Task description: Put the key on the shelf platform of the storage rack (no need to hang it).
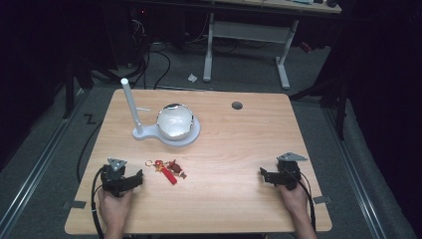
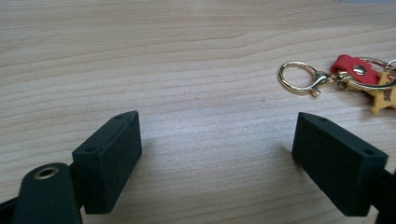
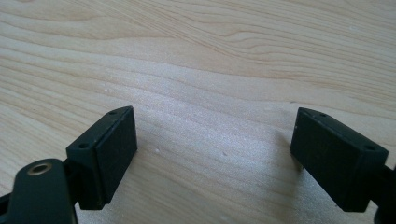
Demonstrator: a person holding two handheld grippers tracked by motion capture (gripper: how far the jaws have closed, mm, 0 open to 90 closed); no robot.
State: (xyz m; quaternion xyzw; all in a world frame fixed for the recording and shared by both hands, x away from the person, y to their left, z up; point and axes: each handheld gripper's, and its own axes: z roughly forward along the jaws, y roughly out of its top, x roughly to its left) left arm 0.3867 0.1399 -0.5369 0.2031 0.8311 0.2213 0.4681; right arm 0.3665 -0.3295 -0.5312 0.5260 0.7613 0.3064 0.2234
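Keychain: lying flat on the tabletop, near the front edge, left of the middle.
Keychain parts: gold ring with a clasp, red strap, small yellow charm.
Keychain and left gripper: near each other, not touching; keychain just to the right of the jaws in the high view.
Left gripper: held in a hand at the front left, low over the tabletop, pointing toward the keychain.
Left jaws: wide open, only bare wood between them in the left gripper view.
Gold ring in the left gripper view: up and to the right, past the tip of the right-side jaw, not between the jaws.
Right gripper: held in the other hand at the front right, well apart from the keychain.
Right jaws: wide open, nothing between them, only wood grain in the right gripper view.
White stand: farther back on the tabletop, flat base with a tall thin white pole standing up at its left end.
Shiny ball: round and silvery, sitting on the wide end of the white stand.
Small dark hole: in the tabletop near the back edge, right of the shiny ball.
Cables: one black cable trailing back from each gripper along the arm.
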